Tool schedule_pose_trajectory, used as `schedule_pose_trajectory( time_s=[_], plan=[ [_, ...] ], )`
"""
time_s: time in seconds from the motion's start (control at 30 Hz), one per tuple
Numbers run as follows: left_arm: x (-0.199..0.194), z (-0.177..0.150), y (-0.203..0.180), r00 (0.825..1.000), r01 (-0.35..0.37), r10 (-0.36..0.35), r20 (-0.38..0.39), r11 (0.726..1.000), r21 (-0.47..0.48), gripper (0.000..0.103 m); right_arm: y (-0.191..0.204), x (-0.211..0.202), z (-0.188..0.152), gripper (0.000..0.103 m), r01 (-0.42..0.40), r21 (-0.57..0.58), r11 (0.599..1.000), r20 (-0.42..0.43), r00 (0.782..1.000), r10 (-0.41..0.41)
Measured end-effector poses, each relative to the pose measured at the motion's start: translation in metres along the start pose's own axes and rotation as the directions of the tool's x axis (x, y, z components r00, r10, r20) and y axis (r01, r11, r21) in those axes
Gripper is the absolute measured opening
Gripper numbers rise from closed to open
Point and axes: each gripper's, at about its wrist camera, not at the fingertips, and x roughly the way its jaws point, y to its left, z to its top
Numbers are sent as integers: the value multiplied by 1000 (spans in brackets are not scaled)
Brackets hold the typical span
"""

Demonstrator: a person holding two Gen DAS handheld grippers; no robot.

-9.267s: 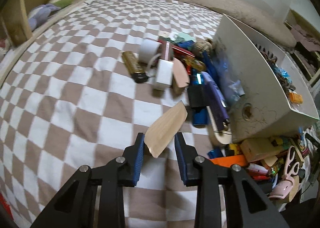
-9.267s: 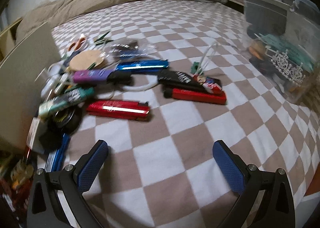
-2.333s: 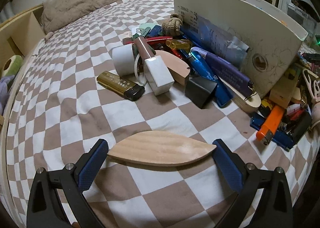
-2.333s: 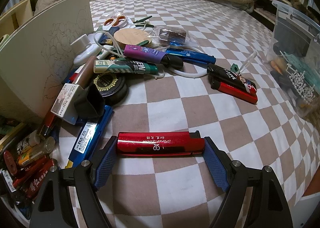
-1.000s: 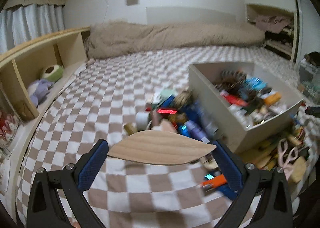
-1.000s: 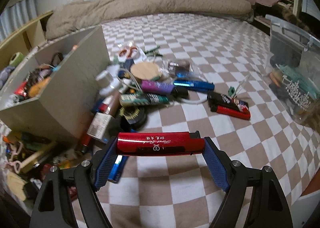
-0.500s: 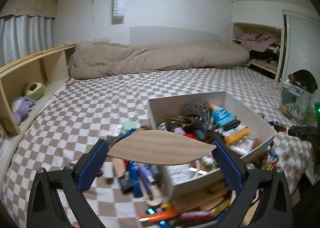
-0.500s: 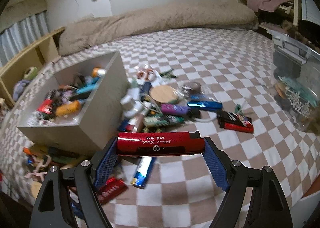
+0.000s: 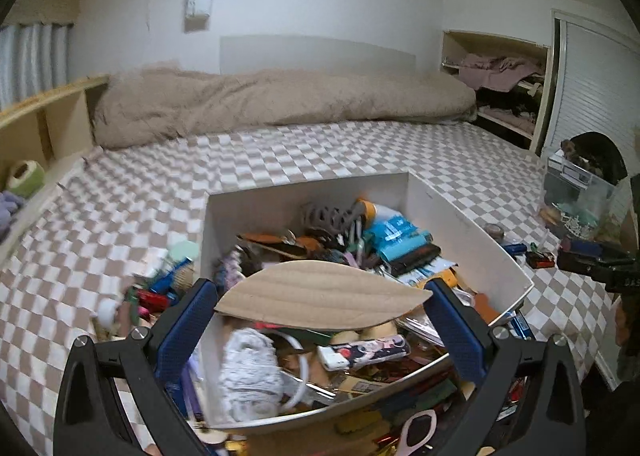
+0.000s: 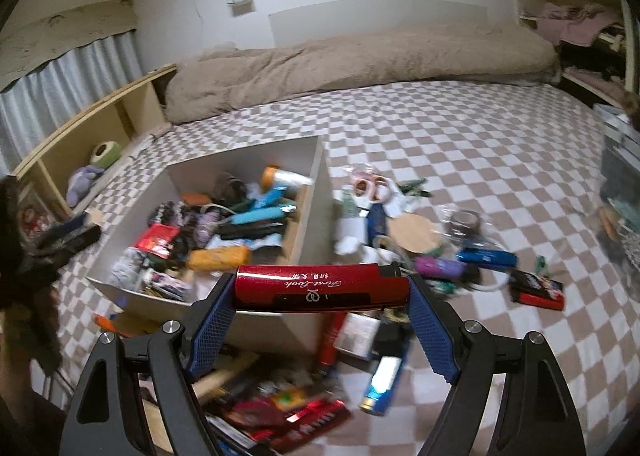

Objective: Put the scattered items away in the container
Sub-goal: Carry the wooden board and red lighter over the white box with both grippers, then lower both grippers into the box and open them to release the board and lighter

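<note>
Right now both grippers are up in the air over the bed (image 9: pixel 280 160), each with something clamped crosswise between its blue pads. The left gripper (image 9: pixel 322 318) has its jaws spread wide, closed on the two tips of a leaf-shaped wooden piece (image 9: pixel 320 294), which lies flat and level between them. In the left wrist view that piece hangs directly above the near part of the white container (image 9: pixel 472 232), which is already heaped with small items.

The right gripper (image 10: pixel 320 316) is also spread wide, gripping a glossy red lighter (image 10: pixel 320 288) end to end, its lettering upside down to the camera. In the right wrist view the lighter sits over the container's (image 10: pixel 316 176) near right corner and the clutter just outside it, rather than over the open box itself.

The container stands on the checkered sheet toward the bed's near edge. Loose things still lie on the bed along its right wall: pink-handled scissors (image 10: pixel 372 186), a round wooden disc (image 10: pixel 414 234), a purple tube (image 10: pixel 438 267), a blue lighter (image 10: pixel 486 257) and a black-and-red pack (image 10: pixel 538 290). More clutter is piled at the container's near wall and along its left side, blurred in both views. A brown duvet (image 10: pixel 360 60) is bunched at the far end of the bed.
</note>
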Motion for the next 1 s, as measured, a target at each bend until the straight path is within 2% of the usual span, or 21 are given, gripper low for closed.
schedule_pose_trajectory(
  time_s=[0.1, 0.37, 0.7, 1.0],
  plan=[
    [13, -7, 0, 999, -3, 3, -37, 1000, -3, 103, 16, 7, 6, 83, -22, -22, 1000, -2, 1000, 22],
    [27, -18, 4, 998, -13, 11, -66, 1000, -19, 103, 53, 28, 22, 83, -77, -54, 996, -19, 997, 76],
    [24, -22, 9, 999, 37, -38, -24, 999, -28, 103, 79, 58, 27, 84, -88, -61, 994, -68, 994, 84],
    [21, -22, -3, 997, 69, -70, 19, 997, 34, 103, 105, 74, 36, 84, -131, -111, 985, -160, 981, 113]
  ],
)
